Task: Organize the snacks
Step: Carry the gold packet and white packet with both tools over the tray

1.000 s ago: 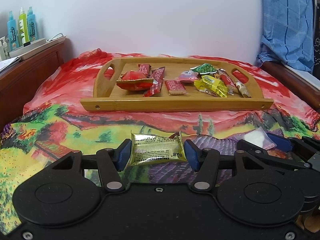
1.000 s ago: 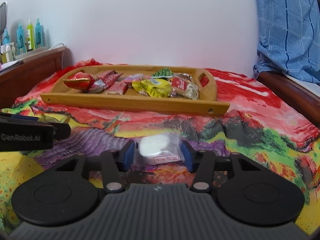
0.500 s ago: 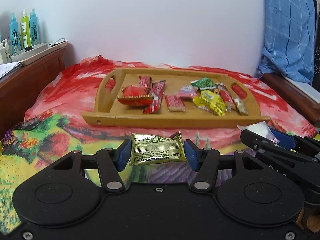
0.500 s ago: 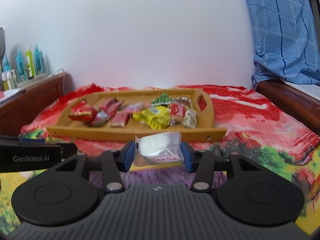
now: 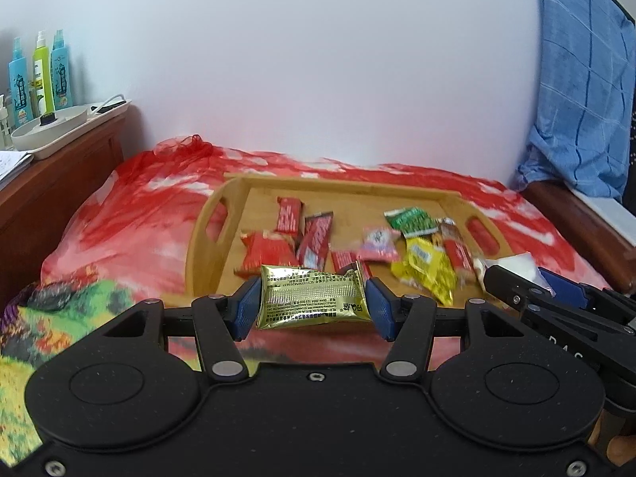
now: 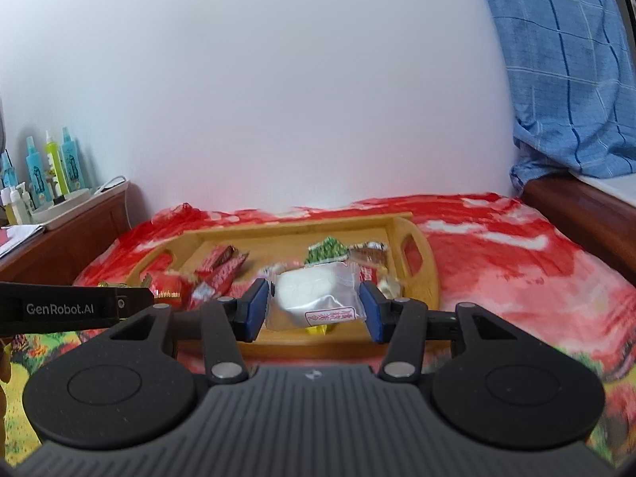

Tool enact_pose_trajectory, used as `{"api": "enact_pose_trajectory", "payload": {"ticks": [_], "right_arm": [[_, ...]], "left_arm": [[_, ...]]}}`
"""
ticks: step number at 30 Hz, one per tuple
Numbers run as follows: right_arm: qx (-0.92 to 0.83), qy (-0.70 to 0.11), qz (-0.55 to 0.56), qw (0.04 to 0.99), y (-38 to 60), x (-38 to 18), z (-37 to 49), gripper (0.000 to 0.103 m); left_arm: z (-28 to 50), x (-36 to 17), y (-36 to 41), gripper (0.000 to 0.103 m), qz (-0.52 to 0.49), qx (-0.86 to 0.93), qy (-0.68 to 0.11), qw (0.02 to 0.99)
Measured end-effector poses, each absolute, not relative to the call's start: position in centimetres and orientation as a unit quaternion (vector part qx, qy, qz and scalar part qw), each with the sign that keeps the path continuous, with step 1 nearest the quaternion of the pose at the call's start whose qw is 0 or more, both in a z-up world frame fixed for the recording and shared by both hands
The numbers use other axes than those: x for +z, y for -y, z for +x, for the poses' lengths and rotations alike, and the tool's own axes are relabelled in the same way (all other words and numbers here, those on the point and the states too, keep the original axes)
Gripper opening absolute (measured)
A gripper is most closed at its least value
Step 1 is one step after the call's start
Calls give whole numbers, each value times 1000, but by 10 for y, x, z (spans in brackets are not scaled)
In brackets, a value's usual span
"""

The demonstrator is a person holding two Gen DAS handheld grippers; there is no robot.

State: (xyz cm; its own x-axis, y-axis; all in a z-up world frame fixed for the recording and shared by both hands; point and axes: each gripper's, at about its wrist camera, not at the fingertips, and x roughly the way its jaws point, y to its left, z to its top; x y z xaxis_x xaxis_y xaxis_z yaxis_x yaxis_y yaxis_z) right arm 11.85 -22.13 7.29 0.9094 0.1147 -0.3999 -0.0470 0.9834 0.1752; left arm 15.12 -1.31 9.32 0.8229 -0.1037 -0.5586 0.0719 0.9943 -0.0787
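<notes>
My left gripper (image 5: 314, 306) is shut on a gold foil snack packet (image 5: 312, 297) and holds it in the air at the near edge of the wooden tray (image 5: 206, 238). My right gripper (image 6: 314, 306) is shut on a clear packet with a white cake (image 6: 314, 296), held above the tray's near rim (image 6: 318, 348). The tray lies on a red patterned cloth and holds several snacks: red bars (image 5: 288, 216), a yellow pack (image 5: 425, 264), a green pack (image 5: 411, 220). The right gripper shows at the right in the left wrist view (image 5: 528, 278).
A wooden ledge at the left carries a white dish (image 5: 51, 129) and spray bottles (image 5: 39, 73). A blue checked cloth (image 5: 580, 91) hangs over the wooden rail at the right. A white wall stands behind the tray.
Both grippers have lifted their packets off the cloth and moved forward toward the tray, which now looks nearer and is seen more from above.
</notes>
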Motion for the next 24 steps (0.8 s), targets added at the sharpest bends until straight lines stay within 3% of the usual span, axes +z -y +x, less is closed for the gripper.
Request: {"api": "enact_pose_trajectory", "payload": {"ticks": [9, 24], "right_arm": [[54, -243, 121, 961, 228, 70, 161, 54], [96, -332, 124, 930, 223, 35, 202, 54]], "left_arm": [[195, 95, 8, 55, -42, -54, -310, 948], [230, 56, 17, 55, -48, -63, -358, 930]]}}
